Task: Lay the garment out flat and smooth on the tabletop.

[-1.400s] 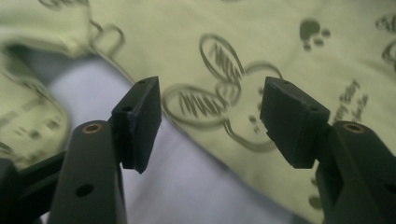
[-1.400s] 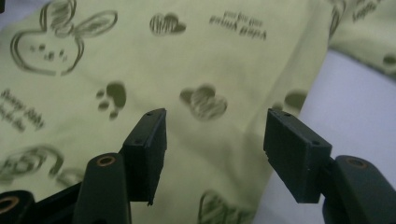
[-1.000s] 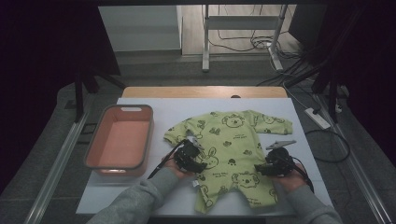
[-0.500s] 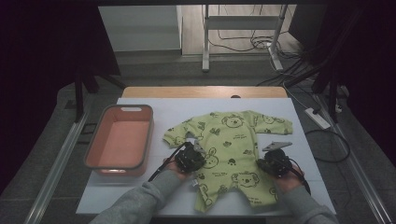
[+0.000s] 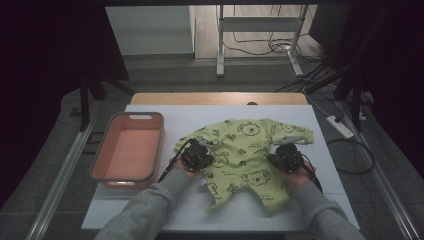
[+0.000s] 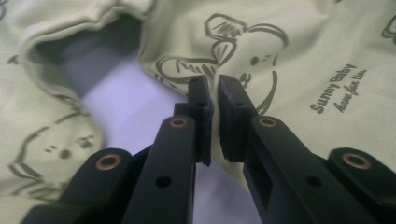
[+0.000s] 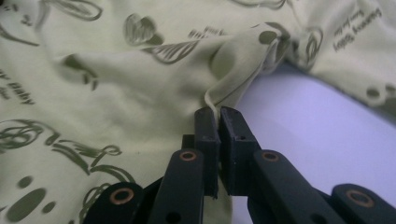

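White table (image 5: 320, 200): one romper (image 5: 245, 155), one basket (image 5: 129, 152), two grippers pinching romper.

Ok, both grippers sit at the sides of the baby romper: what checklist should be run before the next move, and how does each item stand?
1. Left gripper pinching the romper edge: jaws just closed, fabric between them, ok.
2. Right gripper pinching its edge: jaws just closed on a fold, ok.
3. Single layer gripped on each side: cannot tell.
4. Romper flat on the table: mostly; wrinkled at both grips, ok.
5. Pink bin apart from the romper: ok.
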`<state>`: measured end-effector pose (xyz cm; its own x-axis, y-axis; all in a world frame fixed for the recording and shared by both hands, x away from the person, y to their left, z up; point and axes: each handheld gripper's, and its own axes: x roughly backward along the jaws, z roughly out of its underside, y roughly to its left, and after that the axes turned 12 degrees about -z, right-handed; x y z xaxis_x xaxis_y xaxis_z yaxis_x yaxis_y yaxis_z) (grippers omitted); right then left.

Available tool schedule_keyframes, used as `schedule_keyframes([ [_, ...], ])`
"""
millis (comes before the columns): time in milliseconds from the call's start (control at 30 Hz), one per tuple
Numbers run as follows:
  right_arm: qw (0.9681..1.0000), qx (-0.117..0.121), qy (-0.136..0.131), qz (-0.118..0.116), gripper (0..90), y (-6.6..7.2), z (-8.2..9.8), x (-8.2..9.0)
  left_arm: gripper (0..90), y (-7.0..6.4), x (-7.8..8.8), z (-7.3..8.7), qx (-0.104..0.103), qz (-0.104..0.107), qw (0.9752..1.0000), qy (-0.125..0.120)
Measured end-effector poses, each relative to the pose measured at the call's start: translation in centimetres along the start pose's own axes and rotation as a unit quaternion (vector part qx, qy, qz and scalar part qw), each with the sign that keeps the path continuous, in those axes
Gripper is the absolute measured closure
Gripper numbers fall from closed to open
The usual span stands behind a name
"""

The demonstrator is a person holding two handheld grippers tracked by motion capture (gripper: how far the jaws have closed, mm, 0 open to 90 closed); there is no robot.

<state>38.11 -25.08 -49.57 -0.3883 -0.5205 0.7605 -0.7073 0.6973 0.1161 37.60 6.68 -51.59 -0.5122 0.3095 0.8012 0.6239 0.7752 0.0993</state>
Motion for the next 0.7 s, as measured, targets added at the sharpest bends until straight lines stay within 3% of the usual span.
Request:
schedule_keyframes([
  [133, 1.0, -0.006, 0.006, -0.002, 84.9, -0.8, -0.7, -1.8, 83.6, 0.4, -0.8, 0.1, 0.006, -0.006, 1.0, 0.001],
  [233, 1.0, -0.009, -0.001, -0.001, 82.8, -1.0, -0.8, -2.3, 81.6, 0.3, -1.1, 0.0, 0.008, -0.01, 0.9999, -0.001],
  [267, 1.0, -0.009, -0.002, 0.0, 80.1, -0.9, -0.8, -2.2, 79.7, 0.2, -1.1, 0.0, 0.009, -0.013, 0.9999, -0.001],
  [333, 1.0, -0.005, 0.0, 0.003, 68.3, -0.9, -0.7, -2.2, 67.6, 0.1, -0.8, 0.0, 0.008, -0.025, 0.9996, -0.003],
  [533, 0.999, -0.014, -0.042, 0.008, 50.8, -0.7, -0.3, 0.0, 47.2, 0.0, 1.0, 0.0, 0.017, -0.015, 0.9995, -0.022],
  [700, 0.9978, 0.003, -0.066, -0.002, 46.9, 0.5, 0.5, 1.9, 42.1, -0.4, 2.5, 0.7, 0.009, 0.002, 0.9994, -0.034],
])
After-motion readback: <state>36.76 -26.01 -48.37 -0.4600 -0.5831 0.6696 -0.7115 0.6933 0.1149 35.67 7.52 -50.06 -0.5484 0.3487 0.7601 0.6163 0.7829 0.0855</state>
